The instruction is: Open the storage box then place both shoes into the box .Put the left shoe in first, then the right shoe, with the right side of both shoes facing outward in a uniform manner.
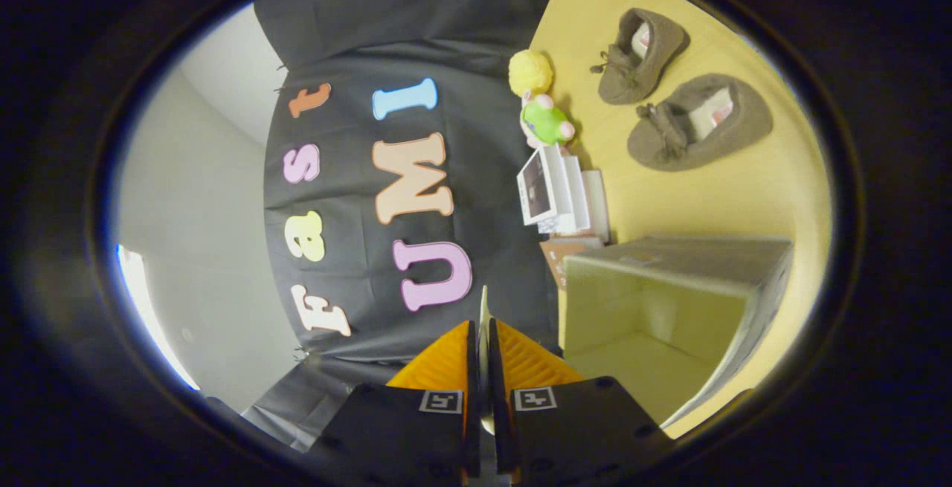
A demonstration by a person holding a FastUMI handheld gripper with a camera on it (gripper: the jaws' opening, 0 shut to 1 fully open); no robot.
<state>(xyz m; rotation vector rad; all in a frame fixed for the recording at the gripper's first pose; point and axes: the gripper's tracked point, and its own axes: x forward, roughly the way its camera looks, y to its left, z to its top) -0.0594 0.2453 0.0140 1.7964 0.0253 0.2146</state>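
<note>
The gripper is nearly closed, its fingers pinching a thin pale sheet that stands edge-on between them; I take this for the lid of the box (only its edge shows, so that is a judgement). The whole view is rolled on its side, which suggests the lid is being swung up and away.

Just beside the fingers lies the box, open, its pale inside bare. So the step in hand looks like the opening, close to done. Nothing is packed yet. The next move calls for letting go of the lid so that it stays back, then going for the left shoe first, and turning it so its right side faces outward.

Past the box, against the wall, stand a few small white cards, then a green toy and a yellow ball. Well apart from the box, farthest off, the two shoes sit side by side on the table: the nearer shoe and the farther shoe, both brown moccasins with paper stuffed inside.

The table is plain yellow and matte. Behind it hangs black cloth, with a pale grey room wall beyond.
</note>
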